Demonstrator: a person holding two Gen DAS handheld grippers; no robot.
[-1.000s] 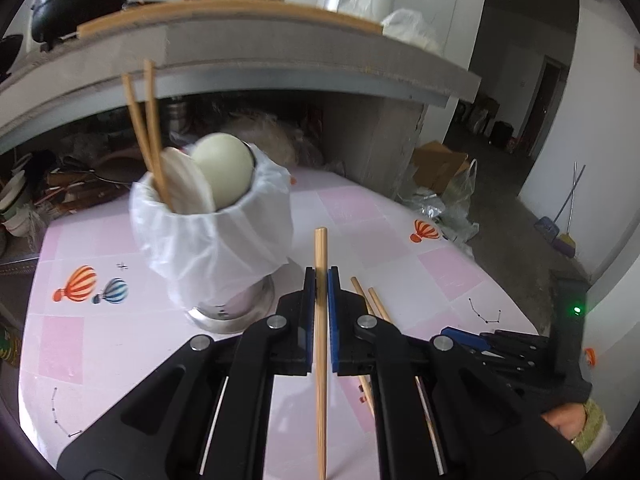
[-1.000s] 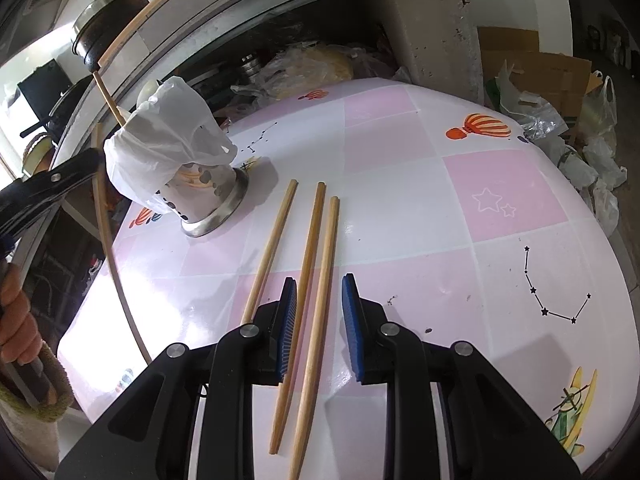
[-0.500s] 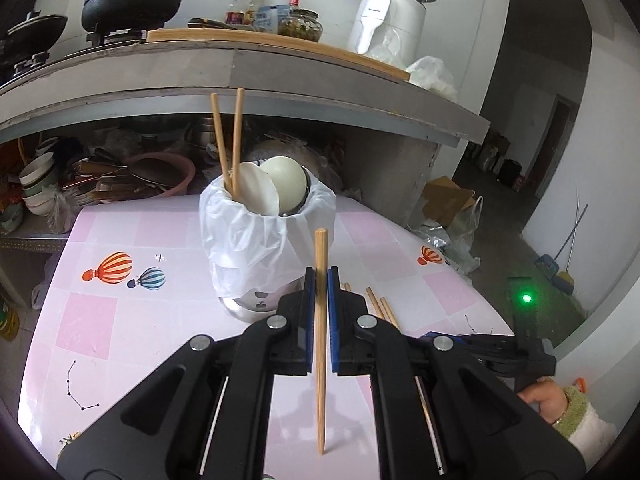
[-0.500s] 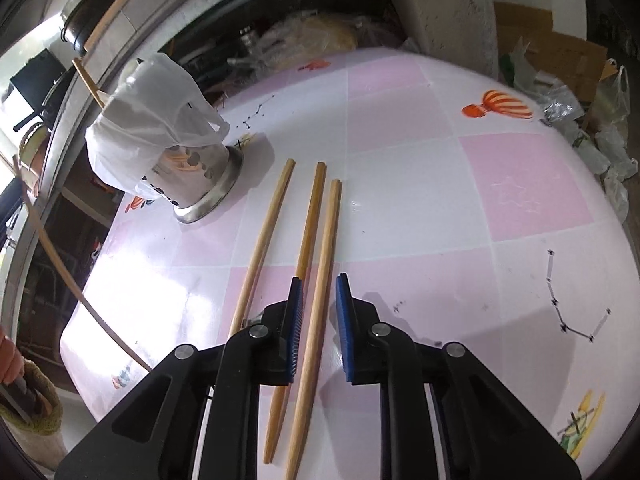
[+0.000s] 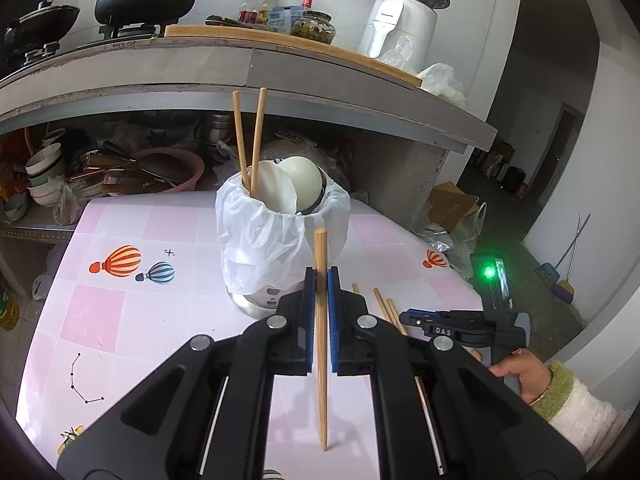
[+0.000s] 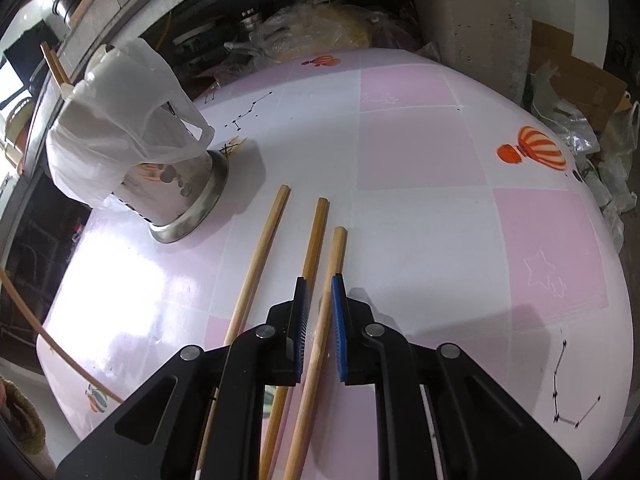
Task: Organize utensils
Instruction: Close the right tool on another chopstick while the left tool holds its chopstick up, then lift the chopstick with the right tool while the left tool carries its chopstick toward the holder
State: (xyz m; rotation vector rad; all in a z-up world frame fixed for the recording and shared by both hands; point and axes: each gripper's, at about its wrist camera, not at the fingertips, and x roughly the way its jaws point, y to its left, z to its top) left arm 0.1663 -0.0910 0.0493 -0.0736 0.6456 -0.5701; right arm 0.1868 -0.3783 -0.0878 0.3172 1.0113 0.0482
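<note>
Bagged holder (image 5: 280, 240) holding two chopsticks (image 5: 248, 140), left tongs (image 5: 320, 280) clamping chopstick (image 5: 320, 360), right tongs (image 6: 319, 292) narrowing, unclamped

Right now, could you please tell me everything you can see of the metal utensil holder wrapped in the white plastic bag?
The metal utensil holder is a shiny steel cylinder with a flared base, standing upright on the pink-and-white checked table. A thin white plastic bag drapes over its rim and most of its wall. Two wooden chopsticks and two pale round spoon bowls stick out of it. Neither gripper touches it.

Pink-and-white checked table (image 6: 420, 152) | bag-lined steel utensil holder (image 6: 160, 184) standing at left | three wooden chopsticks (image 6: 262, 256) lying side by side just beside it
</note>
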